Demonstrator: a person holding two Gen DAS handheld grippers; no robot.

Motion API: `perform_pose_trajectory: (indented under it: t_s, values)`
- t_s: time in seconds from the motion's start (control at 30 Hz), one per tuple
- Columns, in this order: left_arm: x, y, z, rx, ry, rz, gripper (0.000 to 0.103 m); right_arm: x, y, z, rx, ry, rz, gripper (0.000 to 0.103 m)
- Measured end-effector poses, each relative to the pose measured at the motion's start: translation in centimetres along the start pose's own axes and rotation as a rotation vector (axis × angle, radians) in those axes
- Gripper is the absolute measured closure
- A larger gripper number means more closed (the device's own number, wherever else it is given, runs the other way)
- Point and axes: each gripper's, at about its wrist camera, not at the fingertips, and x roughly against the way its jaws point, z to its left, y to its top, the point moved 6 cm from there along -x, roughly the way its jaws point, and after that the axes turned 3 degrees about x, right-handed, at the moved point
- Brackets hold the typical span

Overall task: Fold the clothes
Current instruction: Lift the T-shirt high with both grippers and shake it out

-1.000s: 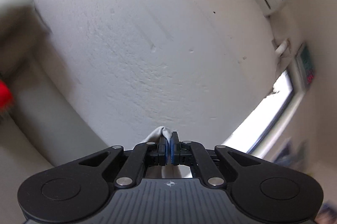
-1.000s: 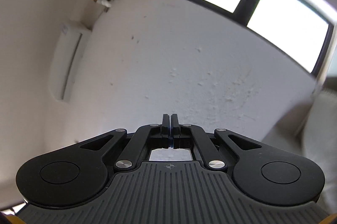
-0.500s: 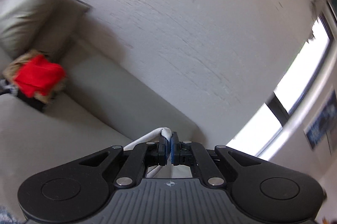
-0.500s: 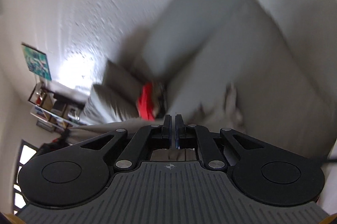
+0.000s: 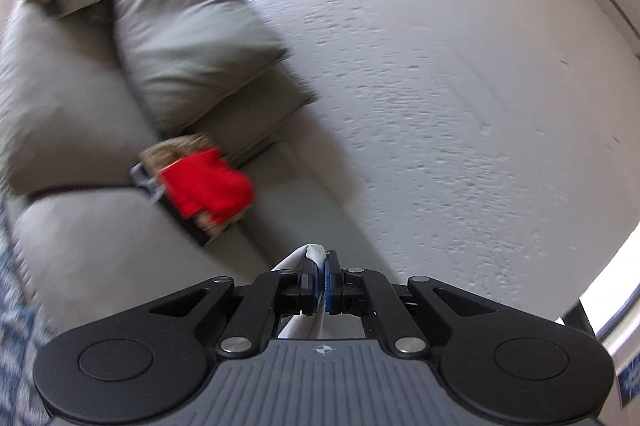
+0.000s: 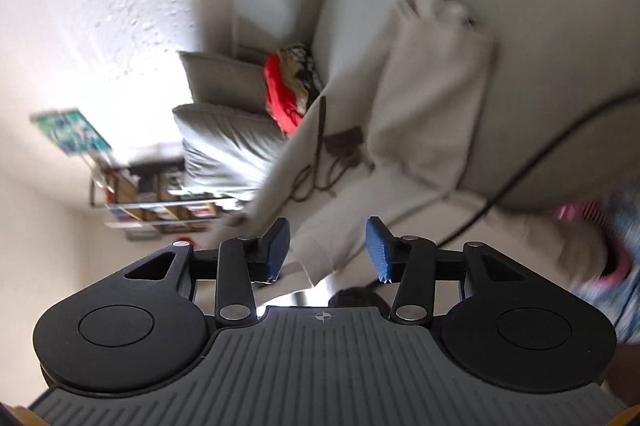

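Observation:
A cream hoodie point(image 6: 424, 98) with a dark print hangs and spreads over the grey sofa in the right wrist view, which is rolled on its side. My right gripper point(image 6: 328, 252) is opening, its blue pads point(image 6: 378, 254) well apart. A fold of the cream cloth point(image 6: 320, 246) shows in the gap, and neither pad presses on it. In the left wrist view my left gripper point(image 5: 322, 266) is shut on a white-cream edge of cloth point(image 5: 315, 251) that pokes out above the pads and trails down under them.
A stack of folded clothes topped by a red garment point(image 5: 204, 186) rests on the grey sofa point(image 5: 100, 226) beside a cushion point(image 5: 188, 26). A black cable point(image 6: 540, 154) crosses the right view. A bookshelf point(image 6: 160, 202) stands further off, and a pink striped item point(image 6: 580, 214) is at the right.
Both cameras swung down from the wall and window to the sofa. The right gripper's jaws went from shut to wide apart. The left gripper stayed shut on the cloth.

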Motion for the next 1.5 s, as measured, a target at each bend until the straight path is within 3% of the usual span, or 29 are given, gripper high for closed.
perform_pose_trajectory:
  t_s: [0.17,0.3,0.6,0.77,0.8,0.9,0.97,1.13,1.23,1.3,1.37,1.4,1.5]
  values:
    - [0.5,-0.1,2.7,0.042,0.038,-0.013,0.102,-2.1,-0.4,-3.1,-0.158,0.029,0.043,0.056]
    - [0.9,0.5,2.2,0.007,0.042,-0.038,0.102,-2.5,-0.3,-4.6,-0.215,0.054,0.000,0.055]
    - [0.8,-0.1,3.4,-0.013,0.091,-0.059,0.102,-6.2,-0.2,-7.5,-0.286,0.124,-0.047,0.050]
    - [0.6,0.0,4.4,-0.009,0.127,-0.079,0.102,-7.3,-0.3,-7.6,-0.258,0.110,-0.082,0.050]
    - [0.5,-0.1,4.6,-0.005,0.135,-0.079,0.102,-7.2,-0.4,-7.4,-0.246,0.104,-0.084,0.052]
    - [0.2,-0.3,5.2,0.011,0.149,-0.070,0.102,-6.2,-0.5,-7.2,-0.236,0.121,-0.110,0.098]
    - [0.2,-0.3,5.2,0.013,0.143,-0.071,0.102,-5.0,0.0,-6.2,-0.177,0.113,-0.146,0.100]
    - [-0.8,0.1,2.8,-0.005,0.087,-0.063,0.102,-0.7,3.1,2.9,0.147,0.053,-0.244,0.102]
    - [-2.9,0.9,-0.9,-0.025,0.019,-0.045,0.103,4.0,6.2,11.7,0.302,0.097,-0.370,0.102]
    - [-3.7,2.1,-4.3,-0.023,-0.061,-0.058,0.103,8.8,6.8,18.3,0.404,0.175,-0.471,0.102]
    - [-3.1,3.2,-7.9,-0.008,-0.198,-0.093,0.102,14.2,5.6,24.4,0.556,0.243,-0.597,0.102]
    - [-3.5,3.2,-8.9,-0.011,-0.204,-0.085,0.102,16.3,4.9,26.7,0.623,0.236,-0.645,0.102]
    - [-4.4,3.0,-11.8,-0.017,-0.223,-0.060,0.102,20.6,3.2,31.7,0.769,0.095,-0.723,0.102]
